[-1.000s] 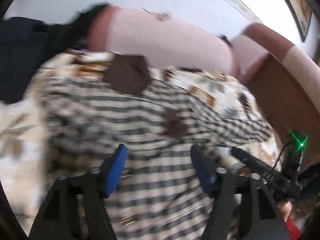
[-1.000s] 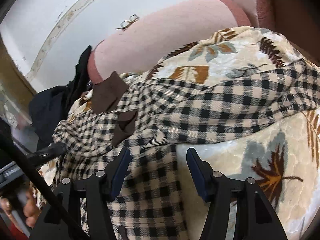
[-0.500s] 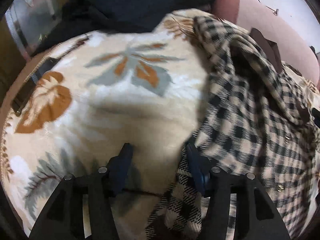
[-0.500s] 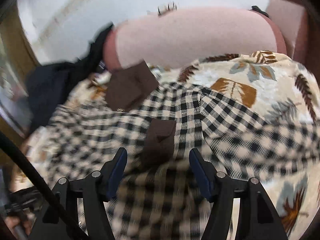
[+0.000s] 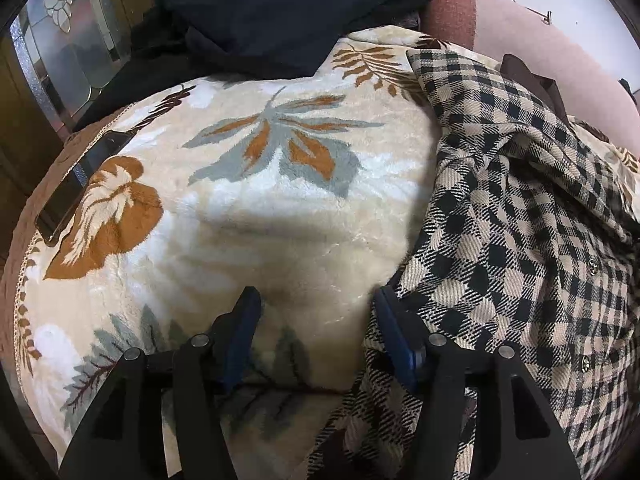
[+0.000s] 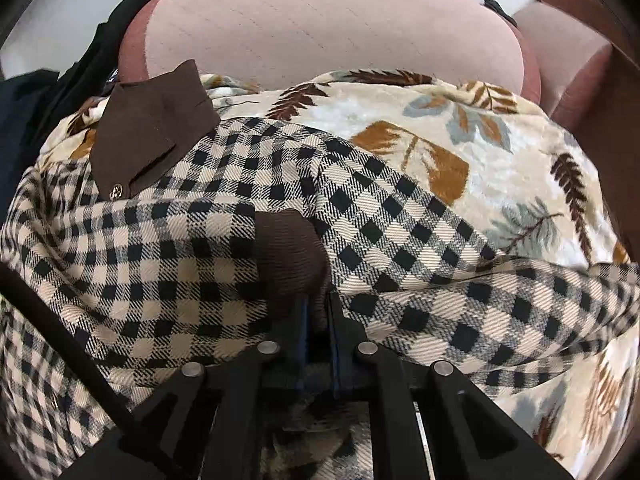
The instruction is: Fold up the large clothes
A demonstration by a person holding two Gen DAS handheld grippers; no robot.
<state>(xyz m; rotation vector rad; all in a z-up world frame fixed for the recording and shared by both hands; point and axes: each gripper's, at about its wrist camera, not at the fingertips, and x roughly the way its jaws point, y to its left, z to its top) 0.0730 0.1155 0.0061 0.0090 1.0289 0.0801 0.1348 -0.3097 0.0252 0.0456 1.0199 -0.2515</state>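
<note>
Big soft stage here: a leaf-print blanket [image 5: 280, 208] spread over a pink sofa [image 6: 320, 36], and across it sprawls the checked shirt [image 6: 168, 248], rumpled, one sleeve running off to the right in the right wrist view. It looks a thick, woven cloth, limp and fairly heavy for a shirt, so it should drape and drag rather than slip; seams, cuffs and hem edges are the sensible places to pinch. A dark garment [image 5: 260, 12] is heaped behind the blanket. Now the right gripper [image 6: 318, 308]: its jaws have just been closing and stand nearly together on the brown cuff [image 6: 288, 256]. The left gripper [image 5: 316, 320] is wide apart, holding nothing, over bare blanket with one finger against the shirt's edge.
</note>
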